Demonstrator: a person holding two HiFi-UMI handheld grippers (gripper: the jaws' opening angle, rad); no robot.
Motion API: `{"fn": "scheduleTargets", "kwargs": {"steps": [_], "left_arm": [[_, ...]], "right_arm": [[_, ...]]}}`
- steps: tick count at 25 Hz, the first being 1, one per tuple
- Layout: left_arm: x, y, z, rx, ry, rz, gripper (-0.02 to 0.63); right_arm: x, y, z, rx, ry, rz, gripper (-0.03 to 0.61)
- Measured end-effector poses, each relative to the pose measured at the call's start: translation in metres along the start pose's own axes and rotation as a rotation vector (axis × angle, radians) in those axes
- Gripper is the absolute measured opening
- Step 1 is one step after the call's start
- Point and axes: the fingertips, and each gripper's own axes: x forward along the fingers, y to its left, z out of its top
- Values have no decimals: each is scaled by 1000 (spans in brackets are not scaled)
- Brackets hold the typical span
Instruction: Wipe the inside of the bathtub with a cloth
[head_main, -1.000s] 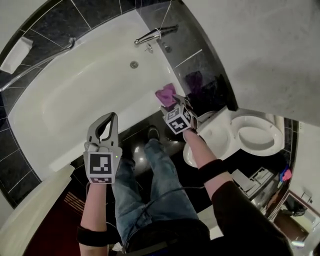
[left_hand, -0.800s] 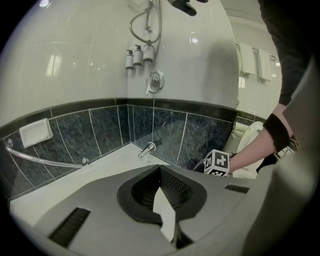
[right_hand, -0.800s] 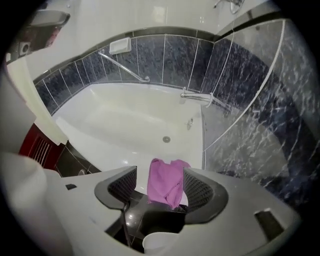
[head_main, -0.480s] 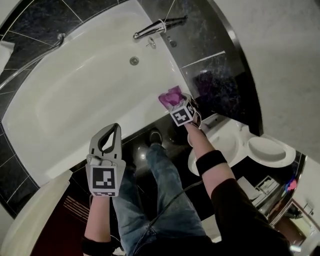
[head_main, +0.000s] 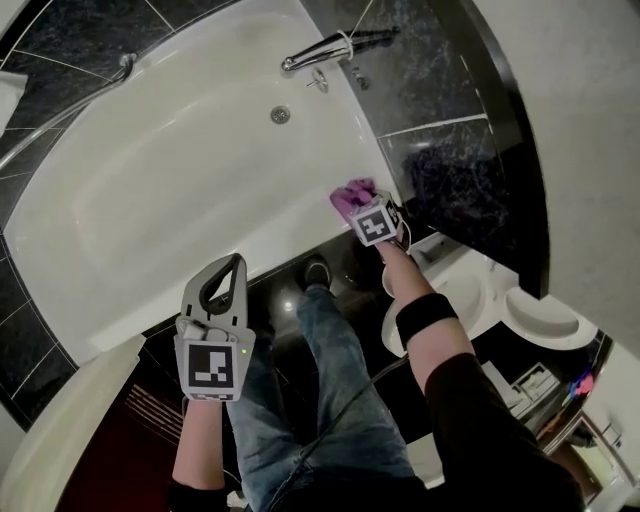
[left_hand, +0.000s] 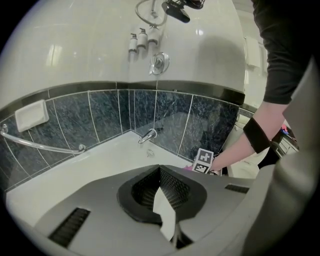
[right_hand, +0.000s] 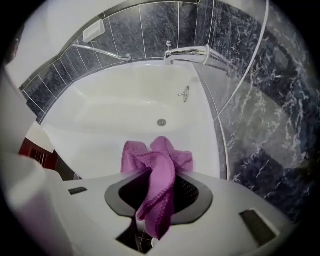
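The white bathtub (head_main: 150, 190) fills the upper left of the head view, with its drain (head_main: 281, 115) near the chrome tap (head_main: 325, 48). My right gripper (head_main: 368, 212) is shut on a purple cloth (head_main: 352, 195) and holds it over the tub's near rim at the tap end. In the right gripper view the cloth (right_hand: 157, 165) bunches out of the jaws above the tub (right_hand: 125, 115). My left gripper (head_main: 224, 268) hangs shut and empty over the dark floor, just short of the tub's front edge. Its own view looks across the tub (left_hand: 100, 160) at the tap (left_hand: 147, 135).
A chrome grab rail (head_main: 60, 110) runs along the dark tiled wall behind the tub. A white bidet (head_main: 450, 290) and toilet (head_main: 545, 315) stand to the right. The person's jeans-clad legs (head_main: 320, 380) stand on the glossy black floor between the grippers.
The head view has swung, so the toilet has slid down and right. My right gripper keeps the cloth at the tub's rim. The left gripper sits slightly lower in the picture.
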Motion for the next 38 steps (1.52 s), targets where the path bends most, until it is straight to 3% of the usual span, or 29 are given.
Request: {"fn": "scheduleTargets", "kwargs": {"steps": [6,12,27,33,38], "left_arm": [[-10,7,-1,-6,4,16,0],[-33,9,17,-15,-29,29,0],[-180,16,88,50,-145,83,0],[-249,33,111,17,-219,184,0],[-311,42,118,-9,-263,247,0]], "right_arm": [[-4,0,4,9,-37,15,93],[-59,7,29,-27,-135,-10,91],[-315,78,121,-74,-492,5,89],[-416,118,150,-90,-664,39,89],[-491,152,152,-105,-761,64,89]]}}
